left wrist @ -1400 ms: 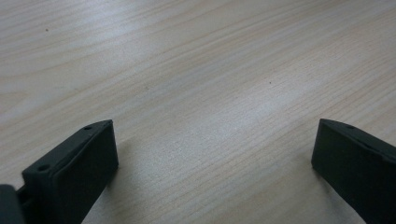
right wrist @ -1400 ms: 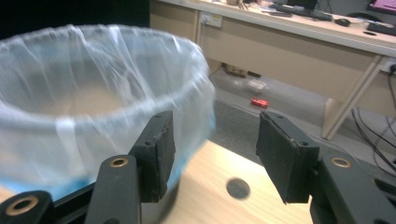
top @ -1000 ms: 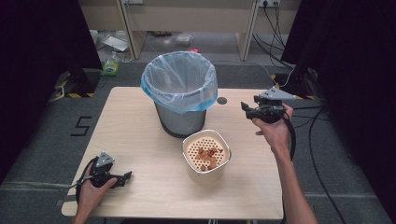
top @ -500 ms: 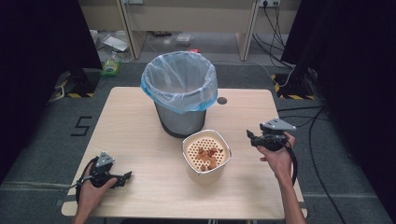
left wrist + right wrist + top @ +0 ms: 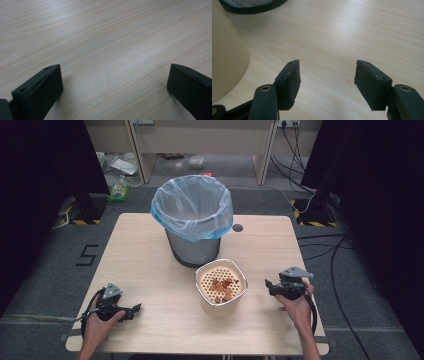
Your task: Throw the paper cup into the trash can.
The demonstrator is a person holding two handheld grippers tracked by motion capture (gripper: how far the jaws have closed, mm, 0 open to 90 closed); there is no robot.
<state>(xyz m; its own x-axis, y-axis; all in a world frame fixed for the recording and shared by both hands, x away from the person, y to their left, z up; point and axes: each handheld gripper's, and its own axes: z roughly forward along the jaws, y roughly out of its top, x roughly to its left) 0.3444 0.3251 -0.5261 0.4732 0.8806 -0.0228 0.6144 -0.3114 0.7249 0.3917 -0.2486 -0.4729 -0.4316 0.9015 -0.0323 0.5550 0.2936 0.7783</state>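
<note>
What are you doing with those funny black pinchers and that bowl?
A person sits at a wooden table with a gripper in each hand. The left gripper rests near the table's front left corner, jaws open and empty. The right gripper is just right of a cream bowl with brown scraps on its holed insert, jaws open, not touching it. Behind the bowl stands a bin lined with a blue bag. Nothing is being held.

Light wooden table (image 5: pixel 150 250), lined trash bin (image 5: pixel 192 222), cream strainer bowl (image 5: pixel 220 285) just beside

Lined bin (image 5: pixel 192 220) stands mid-table (image 5: pixel 145 250) — cream perforated bowl (image 5: pixel 220 285) just before it.
</note>
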